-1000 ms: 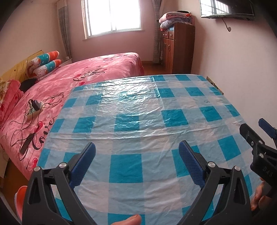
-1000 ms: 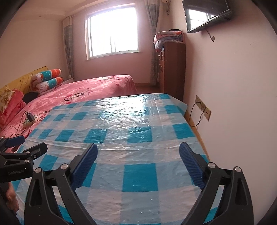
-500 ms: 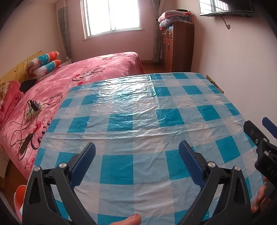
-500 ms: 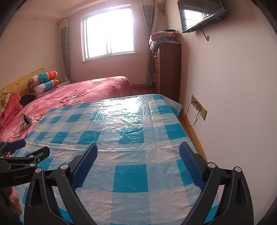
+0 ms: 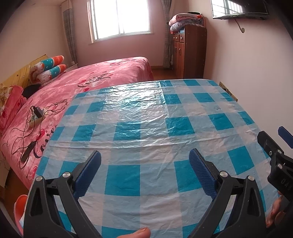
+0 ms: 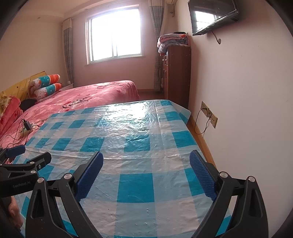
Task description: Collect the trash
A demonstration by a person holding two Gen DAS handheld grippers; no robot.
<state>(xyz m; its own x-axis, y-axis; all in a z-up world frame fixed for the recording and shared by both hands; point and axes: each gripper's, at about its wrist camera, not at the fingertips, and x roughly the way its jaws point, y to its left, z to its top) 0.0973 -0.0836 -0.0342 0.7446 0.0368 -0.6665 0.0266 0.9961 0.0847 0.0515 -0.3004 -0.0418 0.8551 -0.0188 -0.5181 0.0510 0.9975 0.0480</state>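
1. Right now, from the left wrist view, I see my left gripper (image 5: 144, 168) hovering over the bench (image 5: 146, 128), its jaws spread wide apart with nothing between them.
2. A blue-and-white checked plastic cloth (image 5: 183, 102) covers the whole bench; I can spot no trash on it in this view.
3. My right gripper (image 5: 274, 144) pokes in at the right edge, side-on; from here I cannot tell how its jaws stand.
4. Left of the bench lies a pink bed (image 5: 102, 76) with a charger and tangled cable (image 5: 36, 113) on its cover.
5. From the right wrist view, my right gripper (image 6: 146, 172) hangs above the near end of the bench (image 6: 128, 131), jaws wide apart and holding nothing.
6. The left gripper (image 6: 23, 161) shows at the left edge, beside it.
7. No trash shows on the cloth here either.
8. A wooden cabinet (image 6: 175, 73) with folded blankets (image 6: 172, 41) on top stands against the right-hand wall, beyond the bench, under a wall-mounted TV (image 6: 212, 16).
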